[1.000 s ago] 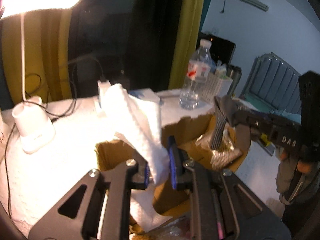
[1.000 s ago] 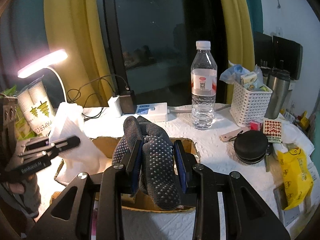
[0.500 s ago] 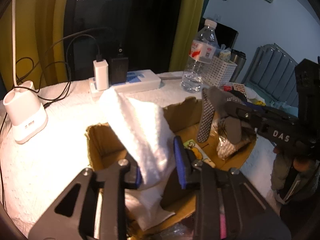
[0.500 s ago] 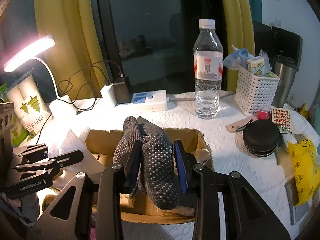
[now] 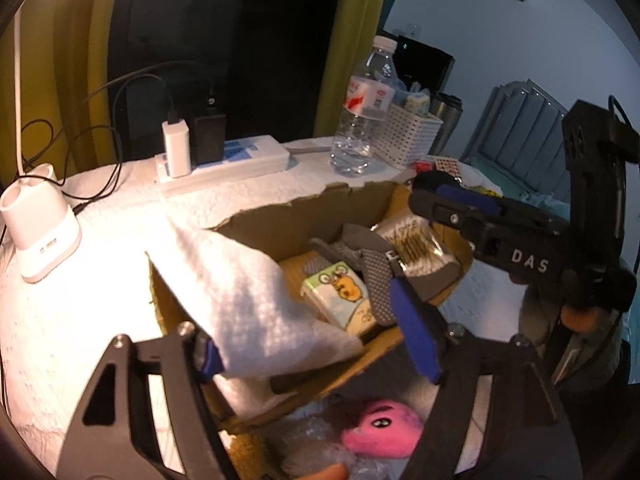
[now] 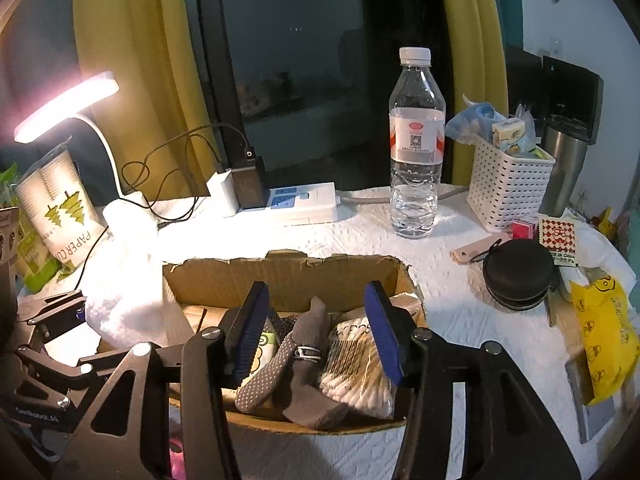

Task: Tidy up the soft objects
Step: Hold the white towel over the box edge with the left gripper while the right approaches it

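A torn cardboard box (image 6: 280,276) (image 5: 296,220) sits on the white-covered table. Grey dotted socks (image 6: 296,364) (image 5: 372,276) lie inside it beside a cotton-swab pack (image 6: 352,360) and a small cartoon tissue pack (image 5: 340,292). My right gripper (image 6: 316,332) is open just above the socks, touching nothing. My left gripper (image 5: 316,348) is open at the box's near left corner. A white towel (image 5: 248,300) (image 6: 120,280) lies draped over that corner, against the left pad. A pink plush toy (image 5: 380,428) lies below the box.
A lit desk lamp (image 6: 68,104) with its base (image 5: 40,232), a power strip (image 6: 296,204), a water bottle (image 6: 416,152), a white basket (image 6: 508,188), a steel tumbler (image 6: 564,168), a black round case (image 6: 518,276) and a yellow bag (image 6: 604,352) stand around the box.
My right gripper opened and the socks dropped into the box. My left gripper lowered the towel onto the box's corner and opened wide.
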{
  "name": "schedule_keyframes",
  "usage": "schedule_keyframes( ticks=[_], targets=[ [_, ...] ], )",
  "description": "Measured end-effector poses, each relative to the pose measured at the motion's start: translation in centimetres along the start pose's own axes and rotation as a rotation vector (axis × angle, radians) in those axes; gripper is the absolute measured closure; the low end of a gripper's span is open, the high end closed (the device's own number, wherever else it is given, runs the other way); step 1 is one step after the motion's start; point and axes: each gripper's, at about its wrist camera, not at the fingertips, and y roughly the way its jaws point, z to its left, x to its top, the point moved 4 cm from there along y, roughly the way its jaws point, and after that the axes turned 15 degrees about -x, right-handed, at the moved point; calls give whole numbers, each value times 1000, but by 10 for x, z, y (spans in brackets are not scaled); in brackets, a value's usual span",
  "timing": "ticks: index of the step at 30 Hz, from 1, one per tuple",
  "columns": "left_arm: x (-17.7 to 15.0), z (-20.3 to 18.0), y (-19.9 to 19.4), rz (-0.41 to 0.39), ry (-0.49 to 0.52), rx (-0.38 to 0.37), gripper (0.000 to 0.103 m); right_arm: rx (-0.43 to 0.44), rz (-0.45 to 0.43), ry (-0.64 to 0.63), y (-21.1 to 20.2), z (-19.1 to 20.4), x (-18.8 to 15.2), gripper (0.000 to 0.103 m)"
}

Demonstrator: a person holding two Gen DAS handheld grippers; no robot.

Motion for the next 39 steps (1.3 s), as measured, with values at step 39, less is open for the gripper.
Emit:
schedule_keyframes(
  ticks=[39],
  targets=[
    [-23, -2, -23, 113, -21, 80, 15, 62, -75, 28, -62, -10, -15, 50]
  ],
)
